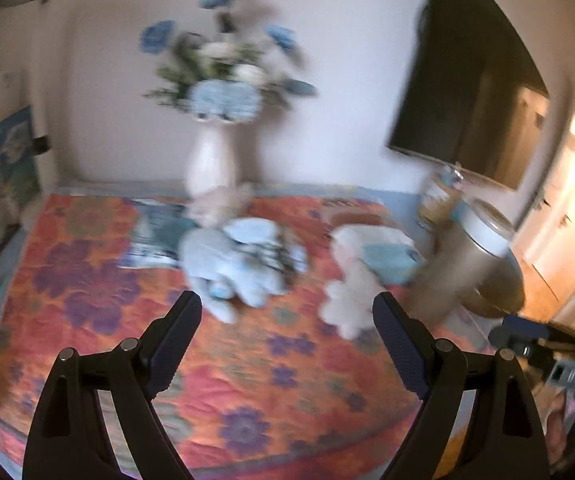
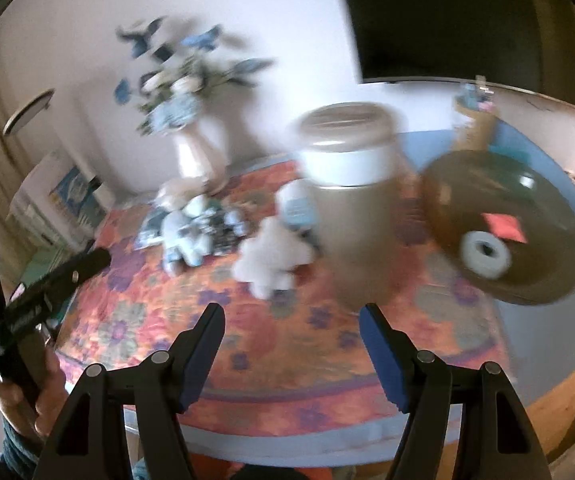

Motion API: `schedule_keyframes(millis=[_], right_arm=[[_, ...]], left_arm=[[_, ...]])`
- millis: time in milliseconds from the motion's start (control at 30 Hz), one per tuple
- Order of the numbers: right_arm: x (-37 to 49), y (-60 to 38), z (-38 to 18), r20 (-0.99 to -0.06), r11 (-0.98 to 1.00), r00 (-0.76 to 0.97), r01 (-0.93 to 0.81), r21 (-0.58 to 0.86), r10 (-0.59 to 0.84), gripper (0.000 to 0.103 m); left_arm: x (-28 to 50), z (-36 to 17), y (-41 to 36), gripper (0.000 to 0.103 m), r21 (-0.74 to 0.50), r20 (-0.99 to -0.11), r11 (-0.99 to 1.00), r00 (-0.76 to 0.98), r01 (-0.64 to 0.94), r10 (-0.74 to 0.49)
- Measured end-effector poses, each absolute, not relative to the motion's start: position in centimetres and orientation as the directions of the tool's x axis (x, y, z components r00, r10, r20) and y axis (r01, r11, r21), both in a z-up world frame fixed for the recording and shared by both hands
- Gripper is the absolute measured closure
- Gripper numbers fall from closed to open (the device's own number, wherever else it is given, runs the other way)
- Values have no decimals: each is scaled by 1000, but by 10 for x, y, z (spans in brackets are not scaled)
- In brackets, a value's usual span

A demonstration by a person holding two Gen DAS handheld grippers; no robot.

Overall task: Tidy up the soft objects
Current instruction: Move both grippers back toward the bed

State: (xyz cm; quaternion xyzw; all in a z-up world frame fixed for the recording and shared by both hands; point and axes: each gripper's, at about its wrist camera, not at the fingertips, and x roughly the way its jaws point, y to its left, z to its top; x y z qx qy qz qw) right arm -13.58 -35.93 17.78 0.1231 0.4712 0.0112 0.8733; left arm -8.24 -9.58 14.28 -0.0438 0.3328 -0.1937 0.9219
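A pale blue plush toy [image 1: 231,272] lies on the orange floral cloth [image 1: 247,380], with a cream plush toy [image 1: 351,292] to its right and a small beige plush [image 1: 219,204] behind it. All show in the right wrist view too: the blue plush [image 2: 191,236] and the cream plush [image 2: 271,256]. My left gripper [image 1: 287,316] is open and empty, hovering short of the blue plush. My right gripper [image 2: 291,322] is open and empty, in front of the cream plush. Both views are blurred.
A tan canister with a white band [image 2: 347,184] stands right of the plushes. A dark round bowl [image 2: 507,224] holding a tape roll [image 2: 483,256] lies further right. A white vase of blue flowers [image 1: 211,160] stands at the back. A dark TV [image 1: 467,92] hangs on the wall.
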Motion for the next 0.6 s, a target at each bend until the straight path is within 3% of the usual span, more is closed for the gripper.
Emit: schedule_keyframes(millis=[200,400,600], right_arm=[[-97,-303,147,-852,975,509,98,198,122,34],[-58,-285,102,-868,975,497,194,105,-6,34],[-38,-289,63,-895,949,445,294,110,-34,33]], left_arm=[[-53,132,-62,10,-242,-613,927,695,288,-376],[-19,103,-60,10,-241,-659,936,664,258,-353],[10,83,-61,10,-270,-672,932,645,243,-363]])
